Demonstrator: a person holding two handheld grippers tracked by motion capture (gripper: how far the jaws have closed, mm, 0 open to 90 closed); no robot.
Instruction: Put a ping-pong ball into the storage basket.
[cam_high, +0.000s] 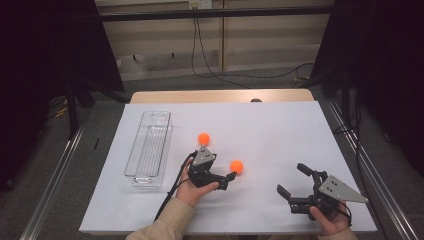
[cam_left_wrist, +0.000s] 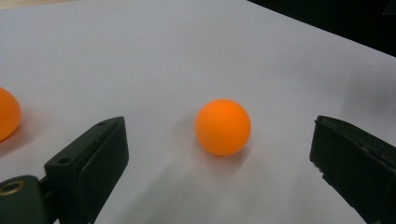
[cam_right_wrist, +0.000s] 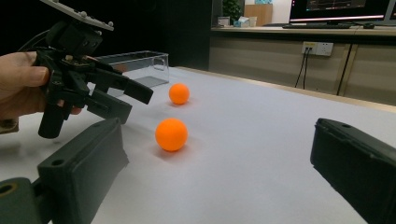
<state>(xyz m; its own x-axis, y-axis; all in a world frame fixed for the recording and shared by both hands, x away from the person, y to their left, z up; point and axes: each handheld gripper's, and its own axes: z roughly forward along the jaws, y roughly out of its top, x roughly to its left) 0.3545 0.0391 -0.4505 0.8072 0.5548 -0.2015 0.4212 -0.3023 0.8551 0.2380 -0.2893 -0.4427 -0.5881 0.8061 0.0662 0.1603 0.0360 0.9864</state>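
The left hand-held gripper (cam_high: 231, 176) approaches the near ball (cam_high: 236, 166) on the tabletop (cam_high: 280, 130), jaws spread wide, ball just ahead between them. Next it likely needs to advance, then close. The right hand-held gripper (cam_high: 292, 182) hangs open, well apart.

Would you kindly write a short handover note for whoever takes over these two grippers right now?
Left gripper: open, holding nothing, jaws aimed at the near orange ball, which sits on the table just ahead of them, untouched.
Right gripper: open, holding nothing, low over the table's right side, away from both balls.
Far orange ball: loose on the white table, beyond the left gripper.
Clear tray: at the left, nothing visible inside.
Done: neither ball is picked up yet.
Left: probably close on the near ball, then handle the far one; the tray looks like the likely destination.
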